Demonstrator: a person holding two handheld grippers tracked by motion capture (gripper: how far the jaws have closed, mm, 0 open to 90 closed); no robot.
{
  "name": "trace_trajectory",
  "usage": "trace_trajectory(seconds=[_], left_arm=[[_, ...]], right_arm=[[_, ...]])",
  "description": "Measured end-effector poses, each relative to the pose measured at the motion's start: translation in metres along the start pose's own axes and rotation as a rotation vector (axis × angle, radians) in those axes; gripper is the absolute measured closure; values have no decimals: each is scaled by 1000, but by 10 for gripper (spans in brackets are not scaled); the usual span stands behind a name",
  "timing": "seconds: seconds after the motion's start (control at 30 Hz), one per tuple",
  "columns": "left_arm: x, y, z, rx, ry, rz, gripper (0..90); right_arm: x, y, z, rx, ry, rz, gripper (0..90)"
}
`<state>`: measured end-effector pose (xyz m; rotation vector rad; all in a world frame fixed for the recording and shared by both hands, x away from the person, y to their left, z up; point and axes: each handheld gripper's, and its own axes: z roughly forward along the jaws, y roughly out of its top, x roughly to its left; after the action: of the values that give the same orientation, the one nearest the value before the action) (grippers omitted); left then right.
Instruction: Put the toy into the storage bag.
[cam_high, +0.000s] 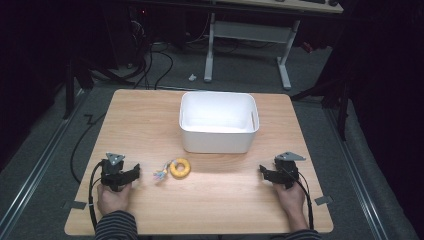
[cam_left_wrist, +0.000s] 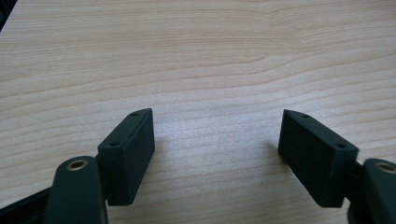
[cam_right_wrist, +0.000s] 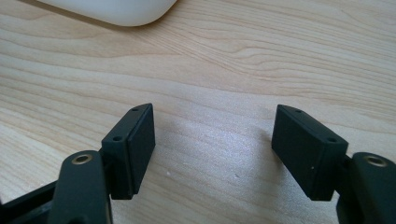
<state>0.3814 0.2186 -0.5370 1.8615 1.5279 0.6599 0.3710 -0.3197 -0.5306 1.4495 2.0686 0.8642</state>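
Yellow ring (cam_high: 180, 168) is what's in play here, a little donut-shaped thing lying flat on the table (cam_high: 150, 115), with a small pale tangle of something (cam_high: 160, 174) touching its left side (too small to tell what it is). Starting from the fingers: the left gripper (cam_high: 136, 172) has its jaws spread wide with nothing between them, and the left gripper view just shows bare wood grain in the gap. Same story for the right gripper (cam_high: 263, 171), jaws wide apart and empty, with a rounded corner of the white bin (cam_right_wrist: 116, 11) peeking in at the top of its own view.

The bit that matters: the ring sits off to the right of the left gripper, near it, with the tangle in between. The right gripper is well apart from it on the far side. So I'd say the left hand is the obvious one to go for it. Being round, the ring has no real long axis, so jaw angle shouldn't matter much. The bin stands just behind the ring, towards the middle of the table
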Motion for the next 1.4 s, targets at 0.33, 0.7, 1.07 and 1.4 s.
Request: trace_trajectory(seconds=[0.33,0.7,1.07,1.4], left_arm=[[0,0,1,-1,2,-4,269],[1,1,1,-2,-3,-6,266],[0,1,1,-3,3,-5,284],[1,3,-2,9,-44,-41,290]], right_arm=[[0,0,0,0,1,-1,306],[0,0,0,0,2,-2,306],[0,0,0,0,4,-3,306],[0,0,0,0,6,-7,305]])
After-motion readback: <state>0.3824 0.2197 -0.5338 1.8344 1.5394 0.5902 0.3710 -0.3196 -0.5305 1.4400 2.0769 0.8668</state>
